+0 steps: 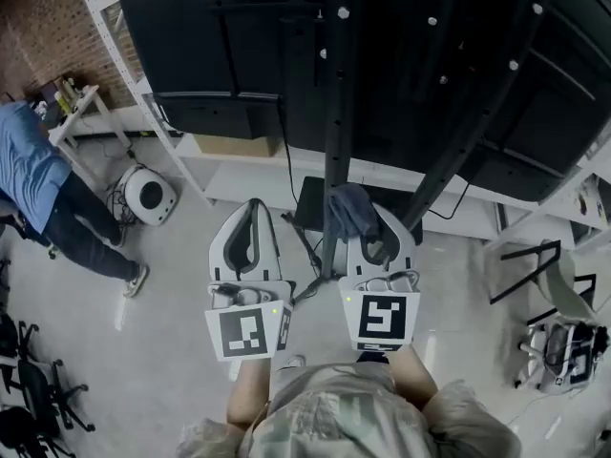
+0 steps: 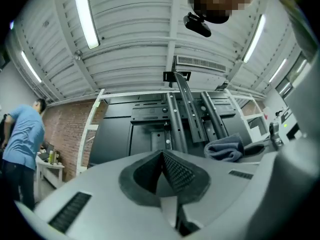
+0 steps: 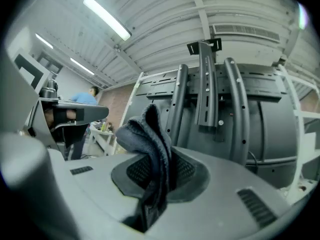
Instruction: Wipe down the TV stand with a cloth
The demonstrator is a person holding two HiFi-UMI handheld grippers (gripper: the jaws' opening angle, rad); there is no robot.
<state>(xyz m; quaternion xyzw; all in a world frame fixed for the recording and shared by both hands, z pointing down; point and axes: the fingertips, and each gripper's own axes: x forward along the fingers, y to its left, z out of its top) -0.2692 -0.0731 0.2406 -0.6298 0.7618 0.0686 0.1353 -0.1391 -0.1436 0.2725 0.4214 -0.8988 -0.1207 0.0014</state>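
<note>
The soft, likely light cloth is pinched at a fold by the right claw; the left claw is closed, empty.

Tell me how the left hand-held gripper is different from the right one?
The white left hand-held gripper is shut on nothing; the white right hand-held gripper pinches a crumpled grey-blue cloth. The left one's marker cube bears a different pattern from the right one's. Both point at the black metal TV stand.
</note>
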